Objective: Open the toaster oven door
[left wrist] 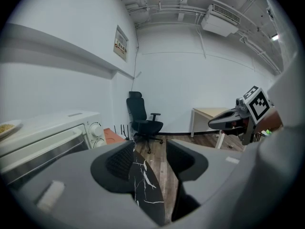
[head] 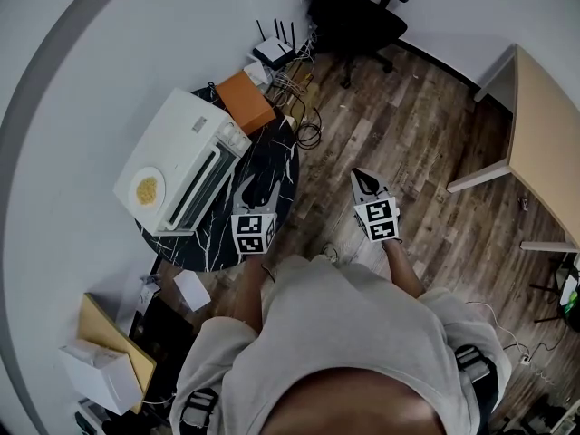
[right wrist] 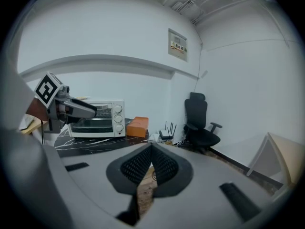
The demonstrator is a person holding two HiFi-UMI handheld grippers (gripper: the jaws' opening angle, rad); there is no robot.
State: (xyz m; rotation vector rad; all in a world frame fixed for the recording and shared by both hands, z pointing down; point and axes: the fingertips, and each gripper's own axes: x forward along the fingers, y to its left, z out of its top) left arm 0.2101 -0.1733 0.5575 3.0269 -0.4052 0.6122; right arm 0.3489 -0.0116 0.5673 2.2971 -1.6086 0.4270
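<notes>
The white toaster oven stands on a round black marble table, its glass door shut; a plate of food rests on top. The oven also shows in the left gripper view and the right gripper view. My left gripper hovers over the table a short way in front of the door, jaws open and empty. The right gripper hangs over the wooden floor to the table's right, its pads pressed together with nothing between them.
An orange box sits on the table beside the oven's knobs. Behind it are a router, tangled cables and a black office chair. A wooden desk stands at the right. Cardboard boxes lie lower left.
</notes>
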